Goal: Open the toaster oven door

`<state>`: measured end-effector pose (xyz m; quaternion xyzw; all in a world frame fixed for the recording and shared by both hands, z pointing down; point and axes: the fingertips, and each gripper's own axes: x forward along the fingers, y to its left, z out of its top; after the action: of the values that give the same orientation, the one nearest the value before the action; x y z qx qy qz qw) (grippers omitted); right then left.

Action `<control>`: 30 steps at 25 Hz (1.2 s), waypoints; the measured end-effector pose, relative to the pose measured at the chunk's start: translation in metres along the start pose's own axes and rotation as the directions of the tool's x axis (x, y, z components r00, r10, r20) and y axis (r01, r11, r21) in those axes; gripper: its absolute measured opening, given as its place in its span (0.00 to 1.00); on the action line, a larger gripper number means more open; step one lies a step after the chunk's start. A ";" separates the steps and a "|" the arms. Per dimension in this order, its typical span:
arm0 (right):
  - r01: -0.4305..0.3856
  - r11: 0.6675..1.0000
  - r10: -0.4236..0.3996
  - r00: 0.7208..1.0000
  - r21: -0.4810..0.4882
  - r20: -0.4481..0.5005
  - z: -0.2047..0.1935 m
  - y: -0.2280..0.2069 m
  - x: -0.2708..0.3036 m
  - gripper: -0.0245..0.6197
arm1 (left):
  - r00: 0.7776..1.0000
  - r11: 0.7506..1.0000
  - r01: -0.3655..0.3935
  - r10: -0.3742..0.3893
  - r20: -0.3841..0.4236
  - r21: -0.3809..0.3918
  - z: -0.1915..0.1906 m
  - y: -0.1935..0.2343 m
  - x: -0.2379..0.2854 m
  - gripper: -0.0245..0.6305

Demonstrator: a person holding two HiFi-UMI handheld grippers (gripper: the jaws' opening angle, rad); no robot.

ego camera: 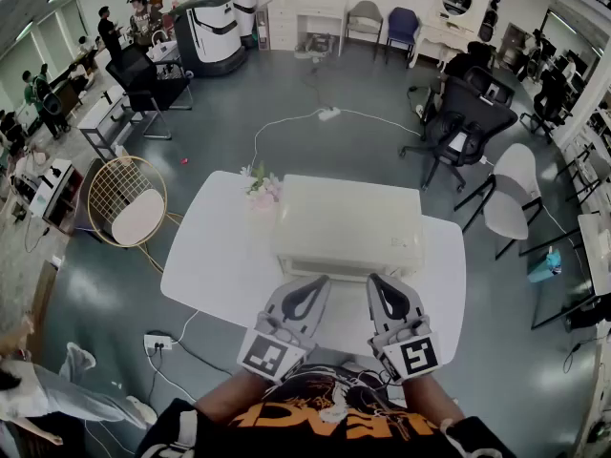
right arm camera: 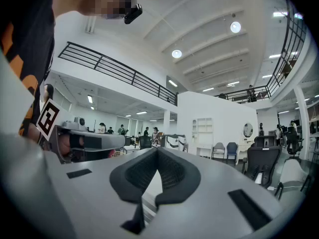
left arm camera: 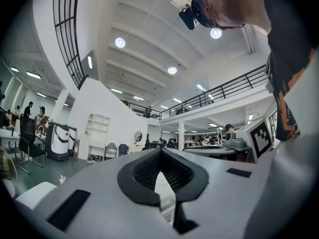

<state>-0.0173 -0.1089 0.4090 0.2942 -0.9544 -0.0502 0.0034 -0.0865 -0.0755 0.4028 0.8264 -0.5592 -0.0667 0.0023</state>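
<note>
Hovering at surface [ego camera: 212, 256] near edge, left tool [ego camera: 314, 282] and right tool [ego camera: 376, 281], both pressed together, empty, face toaster oven [ego camera: 348, 219], likely staged to open it.

Looking down on toaster oven [ego camera: 348, 225] sitting on table [ego camera: 210, 256], flowers [ego camera: 260, 189] just beside its far-left corner, left gripper [ego camera: 318, 281] and right gripper [ego camera: 375, 280] side by side before it.

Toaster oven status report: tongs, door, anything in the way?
Left tongs, right tongs both shut, empty, just short of toaster oven. Door looks closed, untouched. Flowers at its far-left corner, not blocking.
</note>
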 end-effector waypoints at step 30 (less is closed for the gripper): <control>0.238 0.949 -0.136 0.900 0.206 -0.414 -0.176 -0.096 -0.004 0.19 | 0.927 0.993 -0.070 0.099 -0.362 0.092 -0.151 0.053 0.035 0.14</control>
<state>0.0463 -0.2017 0.5744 0.3873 -0.8996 0.1313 0.1532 -0.1060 -0.1387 0.5531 0.7988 -0.5863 0.1104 0.0775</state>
